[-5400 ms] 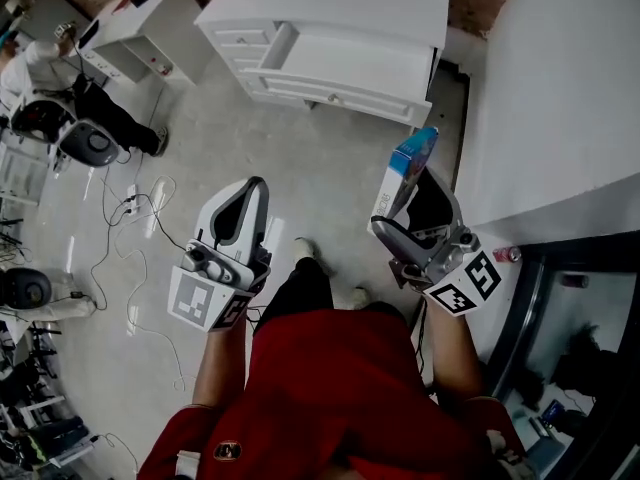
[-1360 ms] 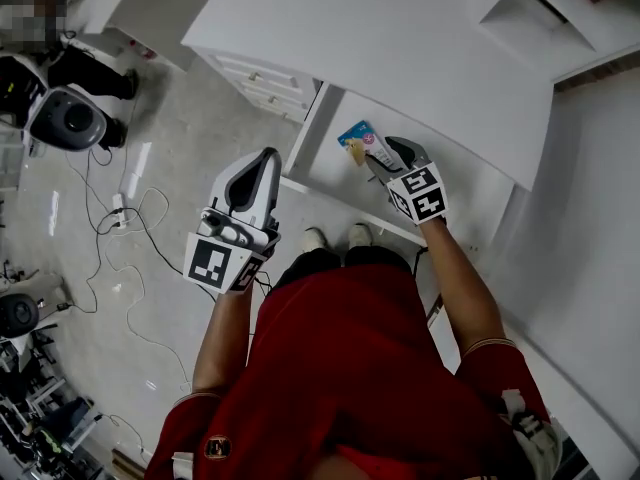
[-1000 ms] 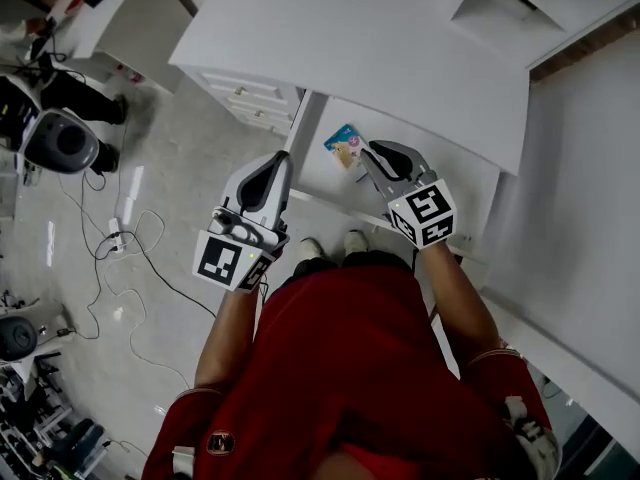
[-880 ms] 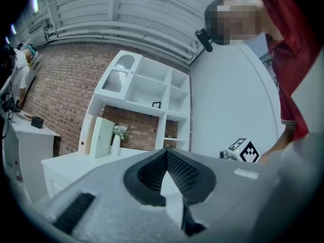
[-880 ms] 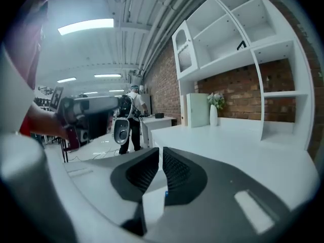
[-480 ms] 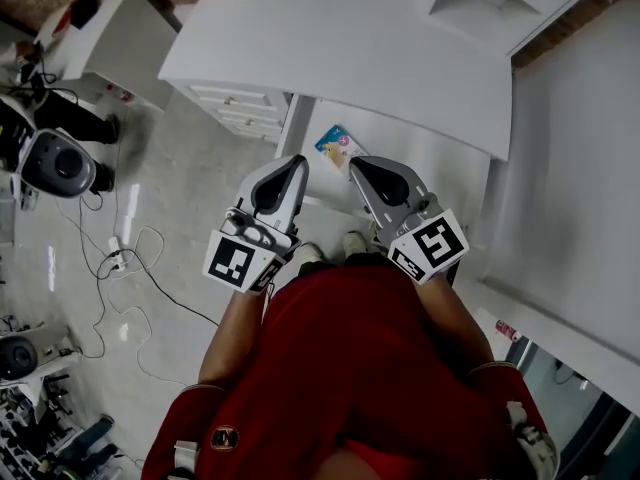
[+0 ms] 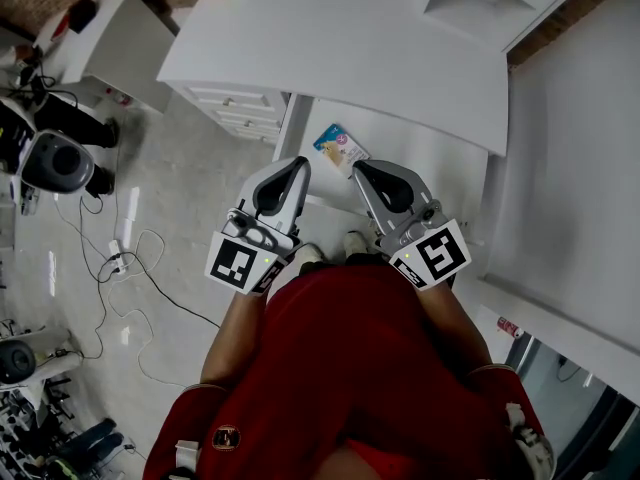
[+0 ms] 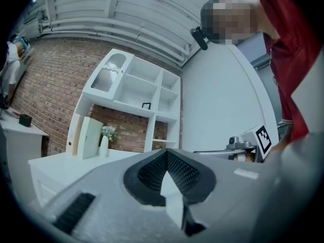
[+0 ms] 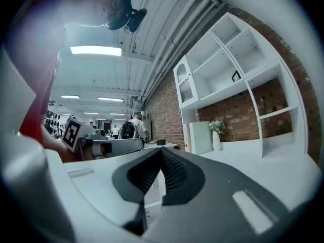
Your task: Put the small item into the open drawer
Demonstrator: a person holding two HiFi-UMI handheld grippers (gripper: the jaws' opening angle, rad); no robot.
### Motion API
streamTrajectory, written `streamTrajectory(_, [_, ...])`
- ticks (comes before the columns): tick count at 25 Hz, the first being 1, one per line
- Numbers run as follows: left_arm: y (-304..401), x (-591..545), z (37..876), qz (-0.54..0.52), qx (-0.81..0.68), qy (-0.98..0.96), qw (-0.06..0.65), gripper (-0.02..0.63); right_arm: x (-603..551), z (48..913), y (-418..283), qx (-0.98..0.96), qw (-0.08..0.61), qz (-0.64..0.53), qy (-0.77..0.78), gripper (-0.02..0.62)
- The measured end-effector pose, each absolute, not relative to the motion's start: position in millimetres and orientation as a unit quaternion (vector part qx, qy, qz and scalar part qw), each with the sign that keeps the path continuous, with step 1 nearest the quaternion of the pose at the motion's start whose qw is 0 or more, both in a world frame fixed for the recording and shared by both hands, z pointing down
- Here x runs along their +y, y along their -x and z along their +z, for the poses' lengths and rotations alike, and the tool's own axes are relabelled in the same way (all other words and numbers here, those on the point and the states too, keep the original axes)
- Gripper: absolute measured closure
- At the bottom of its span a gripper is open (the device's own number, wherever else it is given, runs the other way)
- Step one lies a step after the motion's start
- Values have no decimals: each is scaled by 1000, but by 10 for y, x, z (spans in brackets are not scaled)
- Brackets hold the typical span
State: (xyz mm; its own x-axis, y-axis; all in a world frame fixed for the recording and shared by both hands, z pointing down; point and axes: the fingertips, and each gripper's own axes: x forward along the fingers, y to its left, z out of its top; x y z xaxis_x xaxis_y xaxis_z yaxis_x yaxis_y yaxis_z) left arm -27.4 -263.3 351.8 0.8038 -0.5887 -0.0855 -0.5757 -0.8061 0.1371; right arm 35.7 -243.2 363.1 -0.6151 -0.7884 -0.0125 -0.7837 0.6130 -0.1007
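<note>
Overhead, white dresser top (image 7: pixel 350 38), open drawer (image 7: pixel 452 168), glossy floor (image 7: pixel 175 168), trailing cables (image 7: pixel 112 260).

left claw (image 7: pixel 296 164): jaws together, empty, tip at the drawer's (image 7: pixel 430 163) left wall | right claw (image 7: pixel 358 168): jaws together, empty, tip over the drawer's front | claws side by side, near each other | forearms (image 7: pixel 232 333) tucked close to the torso

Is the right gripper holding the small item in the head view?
No, the small item lies in the open drawer, and the right gripper has its fingers shut on nothing.
</note>
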Motion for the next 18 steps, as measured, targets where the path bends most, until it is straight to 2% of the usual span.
streamTrajectory(18, [304, -2525, 3530, -59, -311, -947, 51, 604, -2320, 3701, -365, 897, 17, -36, 441, 584])
